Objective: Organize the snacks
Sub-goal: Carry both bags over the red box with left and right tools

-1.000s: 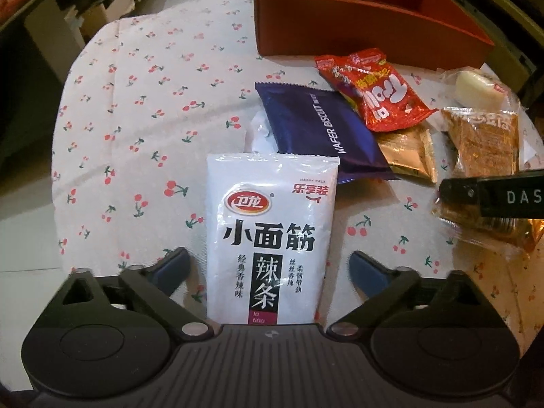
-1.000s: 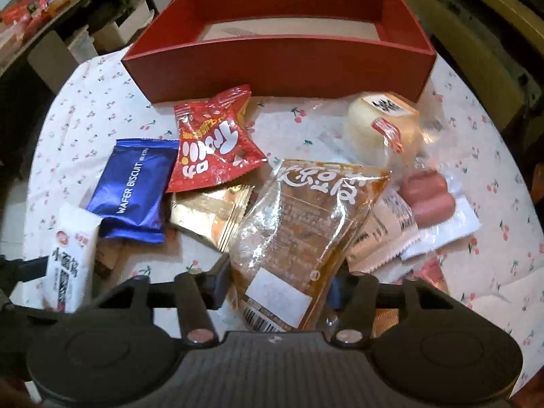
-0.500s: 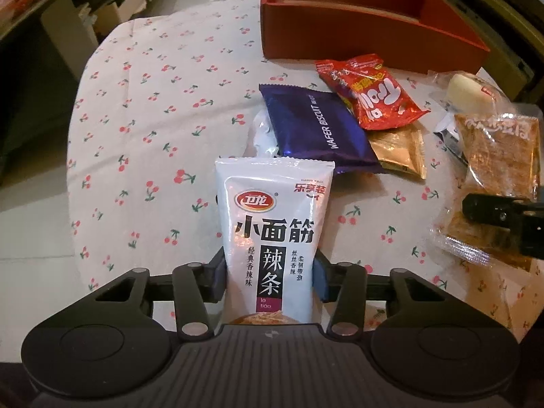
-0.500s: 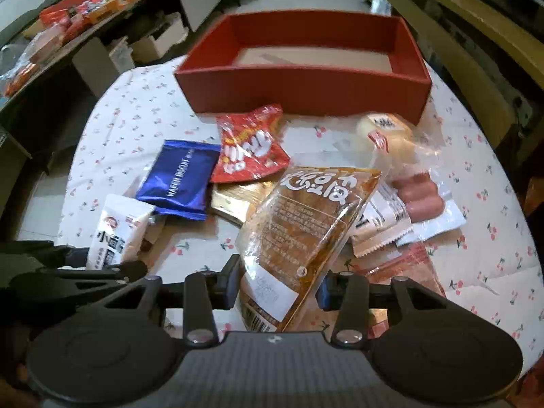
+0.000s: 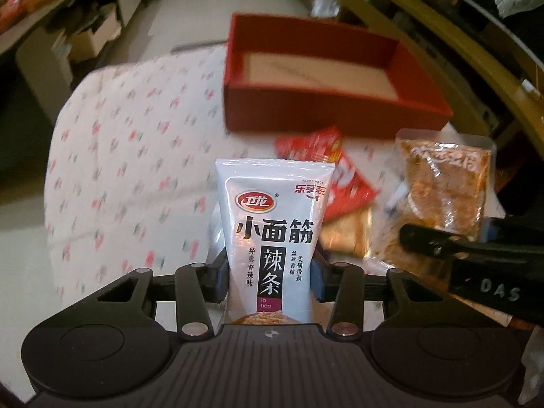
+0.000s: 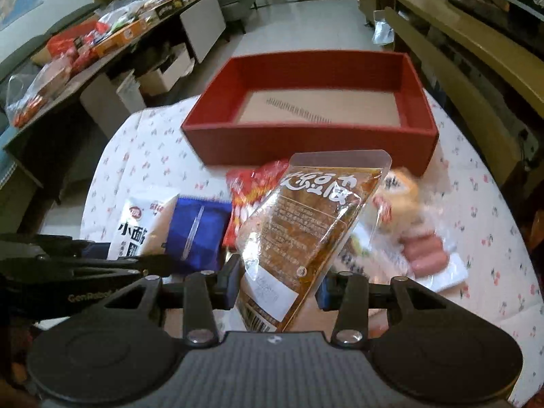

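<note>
Right wrist: red box (image 6: 306, 136) bare | right gripper (image 6: 277, 284) grips tofu pack (image 6: 306, 238) | left gripper (image 5: 268, 272) grips latiao pack (image 5: 272, 238)

The white snack pouch (image 5: 272, 234) is glossy plastic film with printed lettering, and the clear brown packet (image 6: 306, 234) is shiny see-through plastic bearing a matt paper label. The red box (image 6: 306, 136) looks like matt card, its floor plain brown cardboard. The tablecloth (image 5: 136, 156) is soft cloth with a cherry print. The blue wafer wrapper (image 6: 199, 227) and red bag (image 6: 251, 187) are glossy foil-like film, and both gripper bodies are matt black ribbed plastic with small metal pins
</note>
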The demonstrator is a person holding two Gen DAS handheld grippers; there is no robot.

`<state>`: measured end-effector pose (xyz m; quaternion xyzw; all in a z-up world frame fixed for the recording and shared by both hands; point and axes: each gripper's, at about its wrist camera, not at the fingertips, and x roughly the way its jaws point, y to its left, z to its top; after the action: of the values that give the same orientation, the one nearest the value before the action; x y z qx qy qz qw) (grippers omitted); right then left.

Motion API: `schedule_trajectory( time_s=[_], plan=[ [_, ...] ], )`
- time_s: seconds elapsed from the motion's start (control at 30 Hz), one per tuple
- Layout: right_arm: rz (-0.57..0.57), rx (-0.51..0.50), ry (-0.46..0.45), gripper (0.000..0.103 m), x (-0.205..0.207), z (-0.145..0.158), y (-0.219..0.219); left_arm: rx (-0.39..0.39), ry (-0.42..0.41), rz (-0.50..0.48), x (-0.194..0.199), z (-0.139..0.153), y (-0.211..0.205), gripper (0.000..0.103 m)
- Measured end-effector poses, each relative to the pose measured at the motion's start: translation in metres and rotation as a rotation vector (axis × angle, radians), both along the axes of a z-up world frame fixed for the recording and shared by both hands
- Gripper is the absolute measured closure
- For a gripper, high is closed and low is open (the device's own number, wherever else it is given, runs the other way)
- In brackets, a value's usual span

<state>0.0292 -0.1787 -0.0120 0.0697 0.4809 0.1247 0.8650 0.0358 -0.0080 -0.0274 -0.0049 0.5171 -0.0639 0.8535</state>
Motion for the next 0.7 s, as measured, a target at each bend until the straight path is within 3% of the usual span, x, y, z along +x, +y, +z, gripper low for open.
schedule_trajectory(
  time_s=[0.4, 0.7],
  plan=[
    [-0.044, 0.023, -0.052, 0.053, 0.057, 0.014, -0.011, 0.008, -0.065, -0.038, 0.066, 0.014, -0.028, 0.05],
    [-0.087, -0.017, -0.105, 0.053, 0.094, 0.021, -0.019, 0.034, -0.111, -0.042, 0.105, 0.023, -0.042, 0.052]
  ],
)
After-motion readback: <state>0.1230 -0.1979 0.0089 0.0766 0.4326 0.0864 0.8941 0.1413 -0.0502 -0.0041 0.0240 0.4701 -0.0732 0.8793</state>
